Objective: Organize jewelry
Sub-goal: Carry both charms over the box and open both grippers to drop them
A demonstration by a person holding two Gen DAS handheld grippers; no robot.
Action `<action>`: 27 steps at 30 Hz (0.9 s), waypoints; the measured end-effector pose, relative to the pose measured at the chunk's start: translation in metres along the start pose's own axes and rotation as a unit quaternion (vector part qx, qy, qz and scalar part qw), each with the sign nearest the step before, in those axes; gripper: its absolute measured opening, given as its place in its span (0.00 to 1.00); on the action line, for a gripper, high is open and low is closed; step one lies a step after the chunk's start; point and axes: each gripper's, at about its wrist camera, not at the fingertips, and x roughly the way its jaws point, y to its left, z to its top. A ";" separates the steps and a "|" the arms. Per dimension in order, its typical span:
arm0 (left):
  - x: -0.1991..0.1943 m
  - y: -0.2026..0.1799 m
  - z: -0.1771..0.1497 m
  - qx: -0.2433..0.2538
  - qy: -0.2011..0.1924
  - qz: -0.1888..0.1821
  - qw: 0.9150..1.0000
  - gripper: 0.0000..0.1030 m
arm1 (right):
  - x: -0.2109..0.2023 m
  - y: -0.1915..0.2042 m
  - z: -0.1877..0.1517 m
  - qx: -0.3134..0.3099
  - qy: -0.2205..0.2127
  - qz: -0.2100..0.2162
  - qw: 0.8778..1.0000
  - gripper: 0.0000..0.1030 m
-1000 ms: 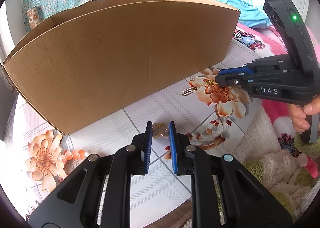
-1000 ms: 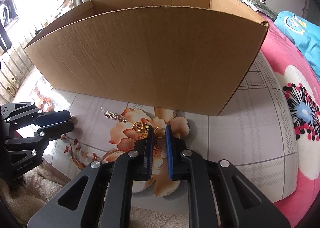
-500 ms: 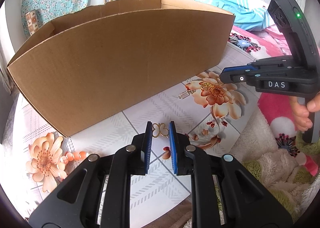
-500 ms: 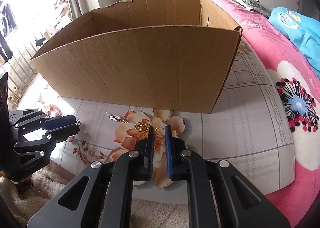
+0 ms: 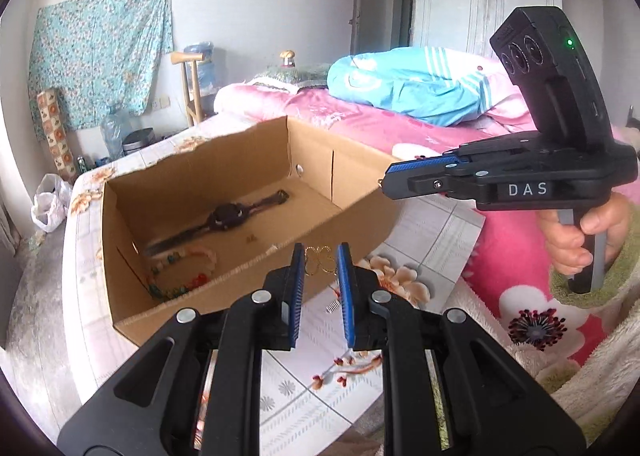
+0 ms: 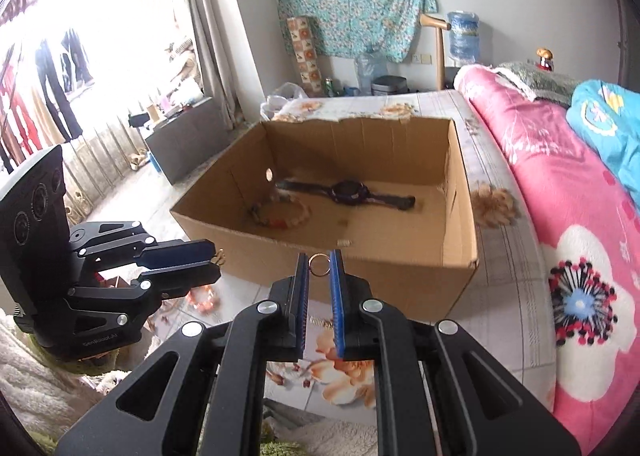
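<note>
Holding a gold butterfly-shaped ornament (image 5: pixel 319 260) between its blue pads, the left gripper (image 5: pixel 319 262) has its jaws clamped on the piece just short of the near wall of an open cardboard box (image 5: pixel 120 256). The right gripper (image 6: pixel 320 264) has its jaws pressed on a small gold ring (image 6: pixel 319 264), which stands upright between the tips, in front of the box's near edge. In the left wrist view, the right gripper (image 5: pixel 386 183) sits off to the right of the left jaws and higher, with a person's hand (image 5: pixel 580 234) wrapped around its handle.

Beyond both pairs of jaws, on the box floor, lie a dark wristwatch (image 6: pixel 350 191) stretched flat and a beaded bracelet (image 6: pixel 284 215) in a loose loop nearer the box's left side as the right jaws see it. A small silver spring-like piece (image 6: pixel 344 242) rests on the box floor just ahead of the right jaws. Below the left jaws, a second coiled silver piece (image 5: pixel 332 307) lies on the flower-printed sheet (image 5: pixel 432 232). To the right of the right jaws spreads a pink floral blanket (image 6: pixel 560 215).
</note>
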 end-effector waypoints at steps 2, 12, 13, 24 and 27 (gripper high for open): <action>0.010 0.011 0.016 -0.008 0.014 0.003 1.000 0.15 | 0.005 -0.002 0.017 -0.010 0.001 0.002 1.000 0.11; 0.090 0.083 0.068 -0.038 0.158 -0.004 0.987 0.15 | 0.123 -0.052 0.086 0.026 0.174 0.011 0.984 0.11; 0.101 0.086 0.068 -0.042 0.178 -0.011 0.983 0.15 | 0.135 -0.057 0.088 0.034 0.190 0.014 0.981 0.11; 0.165 0.101 0.060 -0.104 0.291 -0.048 0.950 0.15 | 0.186 -0.061 0.088 0.011 0.258 -0.045 0.965 0.11; 0.171 0.102 0.058 -0.107 0.296 -0.044 0.948 0.15 | 0.187 -0.063 0.089 0.017 0.259 -0.041 0.965 0.11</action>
